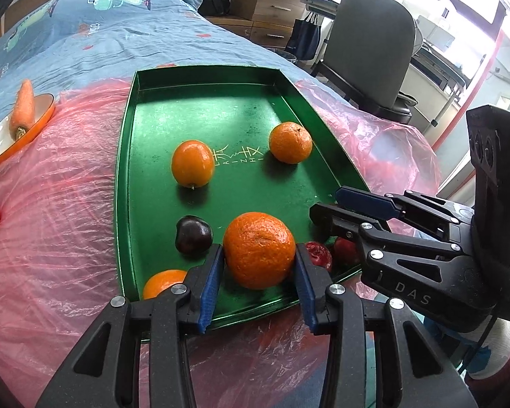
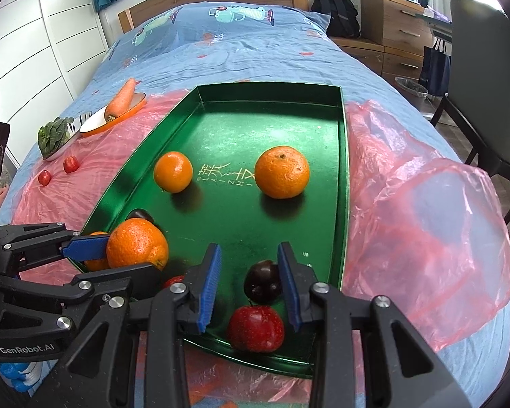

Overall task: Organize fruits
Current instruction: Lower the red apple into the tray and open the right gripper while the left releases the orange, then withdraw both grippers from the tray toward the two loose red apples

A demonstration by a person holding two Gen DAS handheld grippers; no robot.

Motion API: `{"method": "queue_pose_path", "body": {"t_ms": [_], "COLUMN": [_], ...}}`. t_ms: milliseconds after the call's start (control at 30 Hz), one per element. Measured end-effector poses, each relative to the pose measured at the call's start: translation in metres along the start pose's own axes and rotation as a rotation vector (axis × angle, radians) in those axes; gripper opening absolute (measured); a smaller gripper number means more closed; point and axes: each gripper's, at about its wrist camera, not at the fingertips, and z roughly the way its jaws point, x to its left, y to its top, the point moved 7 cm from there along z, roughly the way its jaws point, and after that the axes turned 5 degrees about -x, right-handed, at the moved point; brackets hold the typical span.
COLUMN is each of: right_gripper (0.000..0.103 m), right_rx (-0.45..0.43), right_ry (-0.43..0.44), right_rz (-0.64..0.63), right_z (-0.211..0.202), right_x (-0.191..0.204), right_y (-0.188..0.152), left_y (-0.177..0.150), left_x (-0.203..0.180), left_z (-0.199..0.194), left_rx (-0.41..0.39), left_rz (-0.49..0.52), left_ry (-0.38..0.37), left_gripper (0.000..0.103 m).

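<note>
Orange (image 1: 259,250) pinched in left gripper (image 1: 259,282) over green tray (image 1: 200,81); right gripper (image 2: 249,280) spread, dark plum (image 2: 262,281) between its fingers.

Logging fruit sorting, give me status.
Left gripper shut on orange. Right gripper open over dark plum. Tray crowded near grippers.

The left gripper (image 1: 259,265) clamps an orange (image 1: 259,250) over the green tray's (image 1: 200,78) near end; the right gripper (image 2: 249,255), jaws apart, straddles a dark plum (image 2: 262,280) beside it.
</note>
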Motion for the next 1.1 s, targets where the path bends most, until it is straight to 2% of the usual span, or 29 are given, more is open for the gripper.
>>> {"method": "queue_pose_path", "body": {"t_ms": [100, 167, 200, 267, 1100], "right_gripper": [0.058, 0.061, 0.069, 0.079, 0.081], "right_rx": [-0.006, -0.012, -0.014, -0.021, -0.042], "right_ry": [-0.006, -0.014, -0.017, -0.025, -0.041], "right_rz": [-0.001, -0.003, -0.004, -0.008, -0.048], "right_z": [-0.005, -0.01, -0.012, -0.016, -0.07], "right_x": [0.001, 0.002, 0.002, 0.004, 0.043], "right_y": [0.002, 0.004, 0.005, 0.007, 0.007], "left_y": [0.002, 0.004, 0.005, 0.008, 0.005], "left_x": [-0.002, -0.002, -0.002, -0.003, 0.011], "left_z": [-0.009, -0.016, -0.019, -0.025, -0.1], "left_rx": [-0.016, -0.032, -0.039, -0.053, -0.151], "left_rz": [0.014, 0.015, 0.015, 0.018, 0.012], "left_ry": [0.014, 0.026, 0.028, 0.031, 0.082], "left_gripper": [0.039, 0.045, 0.045, 0.045, 0.049]}}
